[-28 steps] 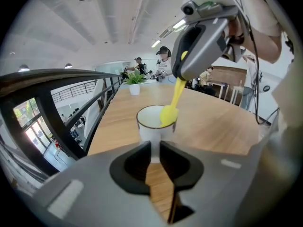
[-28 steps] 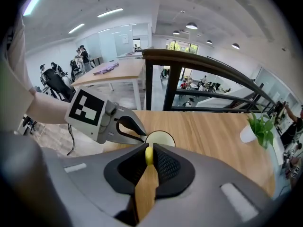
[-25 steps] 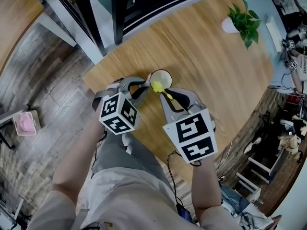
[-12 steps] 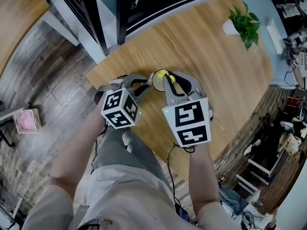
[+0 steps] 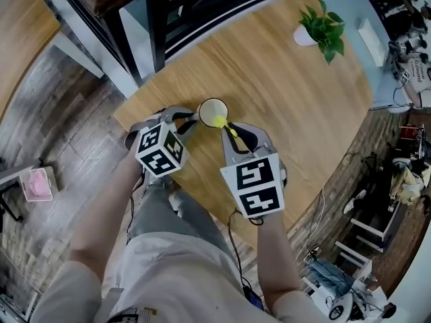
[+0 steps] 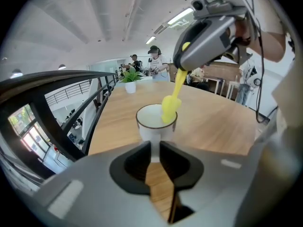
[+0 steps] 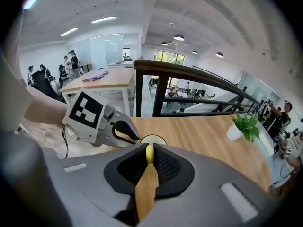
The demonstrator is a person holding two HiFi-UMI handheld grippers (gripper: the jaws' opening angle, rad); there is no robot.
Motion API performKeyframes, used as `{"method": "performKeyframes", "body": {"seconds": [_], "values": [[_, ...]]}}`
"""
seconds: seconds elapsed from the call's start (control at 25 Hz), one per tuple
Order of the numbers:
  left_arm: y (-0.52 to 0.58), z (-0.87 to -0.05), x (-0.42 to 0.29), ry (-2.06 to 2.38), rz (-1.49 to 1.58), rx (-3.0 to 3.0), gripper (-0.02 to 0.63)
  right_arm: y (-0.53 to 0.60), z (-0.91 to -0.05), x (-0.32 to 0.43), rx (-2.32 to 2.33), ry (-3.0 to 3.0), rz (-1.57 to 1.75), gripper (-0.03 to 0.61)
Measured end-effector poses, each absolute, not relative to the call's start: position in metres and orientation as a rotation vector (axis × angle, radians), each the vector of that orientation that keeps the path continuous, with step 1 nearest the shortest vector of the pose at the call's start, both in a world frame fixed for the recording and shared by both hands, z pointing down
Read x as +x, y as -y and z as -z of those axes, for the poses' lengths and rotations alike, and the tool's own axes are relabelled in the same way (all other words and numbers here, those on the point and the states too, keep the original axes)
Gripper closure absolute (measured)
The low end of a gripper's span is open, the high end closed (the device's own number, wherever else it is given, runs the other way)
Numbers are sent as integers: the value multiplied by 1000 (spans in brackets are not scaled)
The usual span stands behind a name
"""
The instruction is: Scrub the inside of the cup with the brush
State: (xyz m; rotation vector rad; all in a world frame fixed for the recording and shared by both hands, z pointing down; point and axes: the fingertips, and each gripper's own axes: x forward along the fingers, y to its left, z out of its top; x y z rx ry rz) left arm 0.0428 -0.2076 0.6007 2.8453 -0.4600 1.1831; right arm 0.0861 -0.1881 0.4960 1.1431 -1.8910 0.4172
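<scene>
A white cup [image 5: 211, 108] with a dark rim stands on the wooden table [image 5: 296, 93] near its front corner. My left gripper [image 5: 190, 118] is shut on the cup's handle [image 6: 155, 148], which shows pinched between the jaws in the left gripper view. A yellow brush [image 5: 220, 121] leans into the cup, its head [image 6: 170, 109] resting at the cup's right inner rim. My right gripper [image 5: 232, 132] is shut on the brush's handle [image 7: 149, 153], just behind and to the right of the cup [image 7: 152, 139]. The brush's bristles are partly hidden inside the cup [image 6: 155, 119].
A potted plant [image 5: 316, 27] in a white pot stands at the table's far right. A dark railing [image 5: 155, 25] runs along the table's far edge. Cluttered furniture [image 5: 404, 180] lies beyond the right edge. People stand in the background [image 6: 154, 63].
The right gripper pushed forward over the cup half a second ago, then drew back toward me; the brush head now sits at the near-right rim. The left gripper kept its hold.
</scene>
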Motion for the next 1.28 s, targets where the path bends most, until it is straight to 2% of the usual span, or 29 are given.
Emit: {"method": "performKeyframes", "body": {"seconds": [0.4,0.72,0.84,1.28], "values": [[208,-601,45,470,-1282,2868,560,196,-467,65,1261,2099,-503,546],[203,-584,27,510,-1406,2890,525,202,-410,77,1443,2239,-554,546],[207,-562,12,641,-1321,2831,586,200,-382,82,1485,2287,-497,546],[205,-405,-4,866,-844,2867,612,188,-274,92,1670,2419,-220,546]]}}
